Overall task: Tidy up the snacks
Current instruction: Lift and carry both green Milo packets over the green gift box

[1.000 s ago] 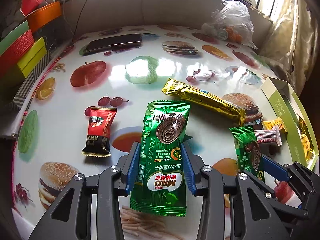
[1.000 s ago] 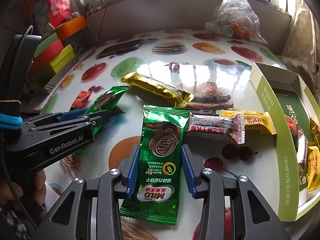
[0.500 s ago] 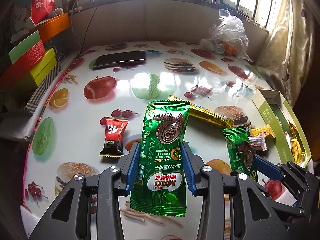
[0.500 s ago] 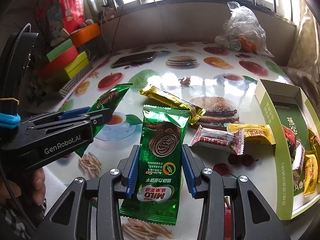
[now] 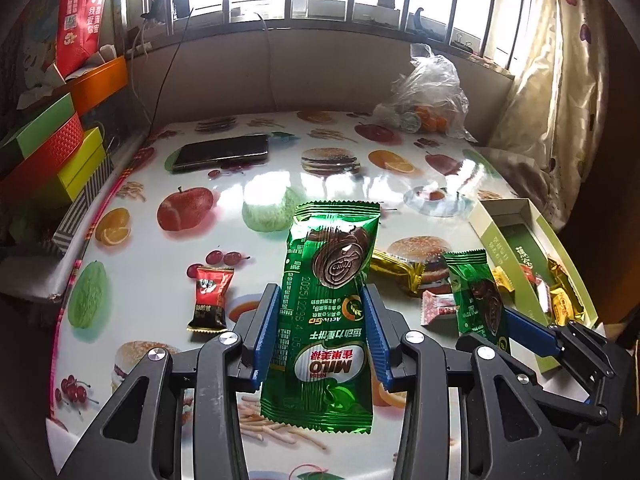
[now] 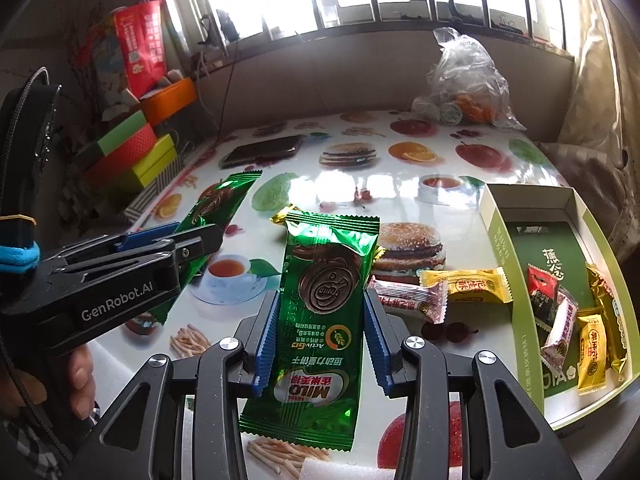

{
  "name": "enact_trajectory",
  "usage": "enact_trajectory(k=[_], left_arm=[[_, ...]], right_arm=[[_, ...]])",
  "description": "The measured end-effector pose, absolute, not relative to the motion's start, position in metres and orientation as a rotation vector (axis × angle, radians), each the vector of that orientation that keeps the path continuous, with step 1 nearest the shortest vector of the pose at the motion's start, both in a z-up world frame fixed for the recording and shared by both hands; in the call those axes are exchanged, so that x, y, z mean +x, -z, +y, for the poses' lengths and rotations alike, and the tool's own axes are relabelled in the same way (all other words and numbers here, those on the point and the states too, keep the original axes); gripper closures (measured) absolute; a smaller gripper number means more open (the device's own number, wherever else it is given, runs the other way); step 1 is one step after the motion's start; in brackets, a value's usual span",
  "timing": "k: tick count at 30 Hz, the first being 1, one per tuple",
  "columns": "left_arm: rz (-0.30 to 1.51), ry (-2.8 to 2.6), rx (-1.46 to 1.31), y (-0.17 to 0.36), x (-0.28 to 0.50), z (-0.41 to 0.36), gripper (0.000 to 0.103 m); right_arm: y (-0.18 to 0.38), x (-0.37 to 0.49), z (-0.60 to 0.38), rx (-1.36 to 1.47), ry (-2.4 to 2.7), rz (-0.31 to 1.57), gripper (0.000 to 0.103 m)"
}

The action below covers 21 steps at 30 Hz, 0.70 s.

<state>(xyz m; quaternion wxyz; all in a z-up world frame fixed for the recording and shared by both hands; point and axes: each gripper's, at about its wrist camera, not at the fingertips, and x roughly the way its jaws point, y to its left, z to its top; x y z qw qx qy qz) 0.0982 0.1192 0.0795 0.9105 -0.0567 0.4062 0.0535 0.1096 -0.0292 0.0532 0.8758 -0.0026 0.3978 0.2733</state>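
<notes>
Left wrist view: the left hand-held gripper (image 5: 322,330) clamps a green foil Milo biscuit packet (image 5: 328,300) by its long edges, clear above the fruit-printed table (image 5: 132,248). Carry it level toward the open green cardboard box (image 5: 504,240) at right, keeping the squeeze light.

Right wrist view: the right hand-held gripper (image 6: 318,334) likewise grips a second green Milo packet (image 6: 320,312); the box is near on its right, already holding small wrapped sweets (image 6: 560,320).

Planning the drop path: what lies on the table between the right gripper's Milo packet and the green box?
In the right wrist view, a pink-and-white candy and a yellow candy lie before the green box.
</notes>
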Motion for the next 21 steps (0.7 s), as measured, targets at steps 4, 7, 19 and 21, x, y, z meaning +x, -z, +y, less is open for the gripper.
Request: enact_trajectory(k=[4,7,19,21], left_arm=[[0.83,-0.085,-0.109,-0.084,0.1,0.109,0.061],[0.826,-0.074,-0.094,-0.086,0.103,0.1,0.061],[0.817,0.042,-0.084,-0.097,0.121,0.057,0.061],[0.819,0.062,-0.085,-0.098,0.125,0.049,0.061]], right_arm=[[-0.061,0.11,-0.041,0.009,-0.547,0.816,0.064],[-0.066,0.111,-0.05,0.018,-0.527,0.805,0.064],[-0.081,0.119,-0.101,0.062,-0.418,0.772,0.064],[-0.083,0.121,-0.111,0.072,-0.396,0.768,0.064]])
